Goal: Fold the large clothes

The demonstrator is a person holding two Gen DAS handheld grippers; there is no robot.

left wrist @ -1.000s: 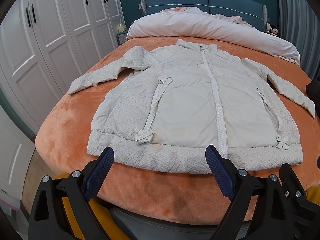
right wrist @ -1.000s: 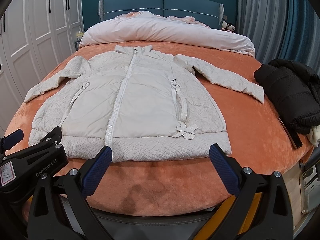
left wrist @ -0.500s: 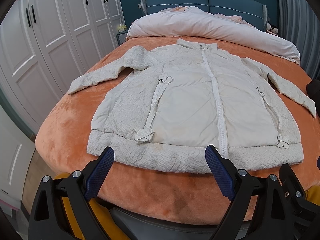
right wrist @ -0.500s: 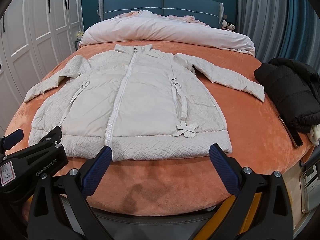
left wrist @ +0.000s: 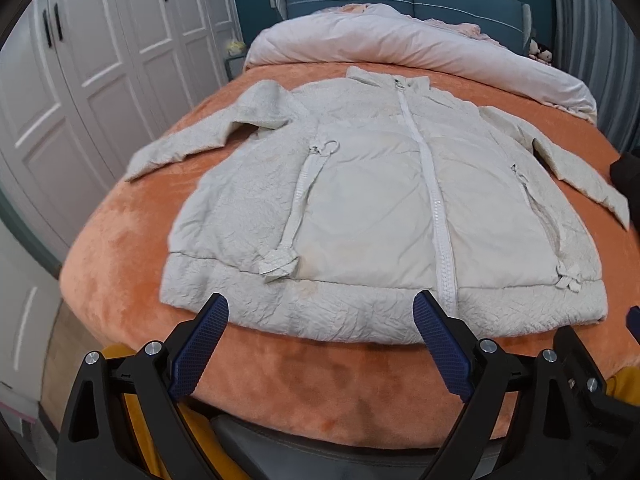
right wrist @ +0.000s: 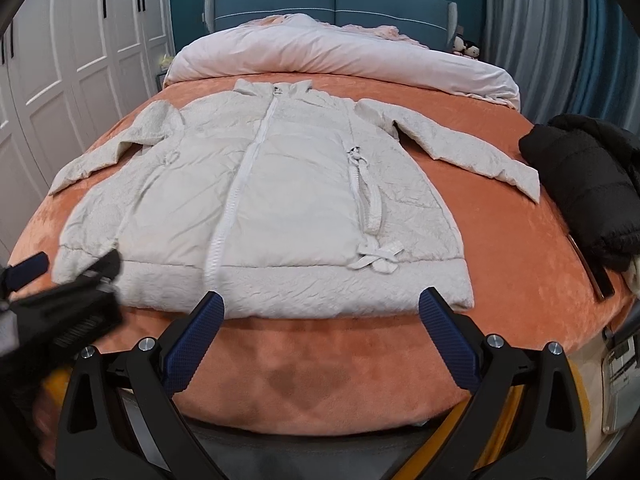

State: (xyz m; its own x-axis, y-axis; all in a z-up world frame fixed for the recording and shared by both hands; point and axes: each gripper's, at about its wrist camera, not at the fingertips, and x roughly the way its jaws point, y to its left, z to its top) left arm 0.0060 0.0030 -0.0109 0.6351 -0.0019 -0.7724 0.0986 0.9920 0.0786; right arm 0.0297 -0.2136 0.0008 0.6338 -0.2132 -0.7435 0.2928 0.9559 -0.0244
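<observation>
your cream jacket (left wrist: 384,208) lies flat and face up on the orange blanket (left wrist: 120,248) of the bed, zipped shut, collar toward the rolled pale pink duvet (left wrist: 400,48) at the headboard end and hem toward you; both sleeves spread outward and down along the sides, the one on the wardrobe side bent at the shoulder, the other reaching toward the black coat (right wrist: 588,184) heaped near the bed's right edge without touching it that i can see. your left tongs (left wrist: 320,312) stand wide open, blue pads apart, hovering just above the near hem, one pad over the hem's left part and the other beside the foot of the central zip (left wrist: 432,200); whether they touch the cloth i cannot tell. your right tongs (right wrist: 320,312) are likewise spread wide and hold nothing, one pad near the foot of the zip, the other near the hem's right corner, just below the small bow (right wrist: 376,260) at the pocket's end. in the right wrist view your left tool shows blurred at the left edge over the hem's corner. white wardrobe doors (left wrist: 100,60) run along the left of the bed
</observation>
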